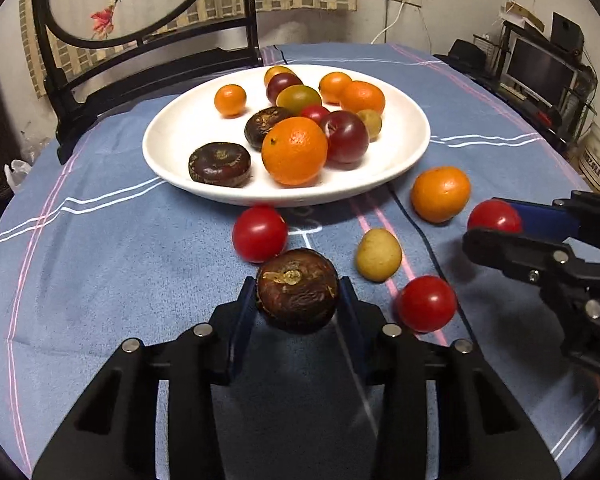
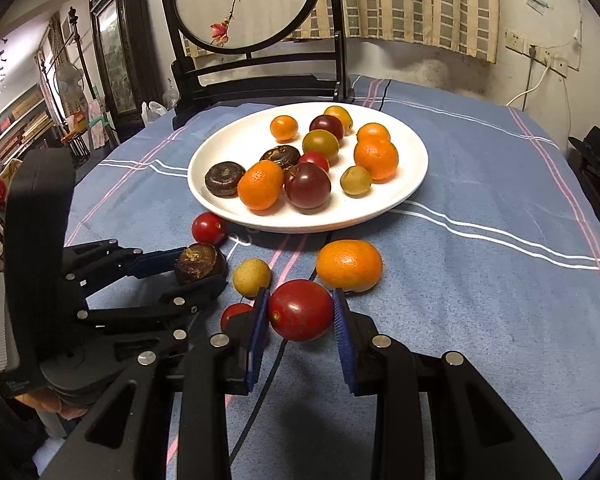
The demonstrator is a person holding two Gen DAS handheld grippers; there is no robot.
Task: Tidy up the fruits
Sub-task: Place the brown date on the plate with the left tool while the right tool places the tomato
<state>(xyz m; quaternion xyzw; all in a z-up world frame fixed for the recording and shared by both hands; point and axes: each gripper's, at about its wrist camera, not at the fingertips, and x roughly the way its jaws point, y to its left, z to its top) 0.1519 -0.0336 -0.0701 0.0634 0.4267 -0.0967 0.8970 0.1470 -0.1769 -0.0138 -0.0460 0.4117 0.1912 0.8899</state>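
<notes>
I am pinching a brown water chestnut (image 1: 297, 295) in my left gripper (image 1: 298, 300), in front of the white plate (image 1: 404, 160) and above the cloth. It looks hard, light and a bit rough, so holding across its flat sides should be safe. My right gripper (image 2: 300, 314) is squeezing a red tomato (image 2: 300, 310), also in front of the plate; its thin, slippery skin probably wants gentle pressure at the widest part.

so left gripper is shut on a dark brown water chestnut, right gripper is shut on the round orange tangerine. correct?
Half right. The left gripper does hold the dark brown water chestnut. But the right gripper clamps a glossy red cherry tomato, per the right wrist view; the round orange tangerine lies on the cloth.
</notes>
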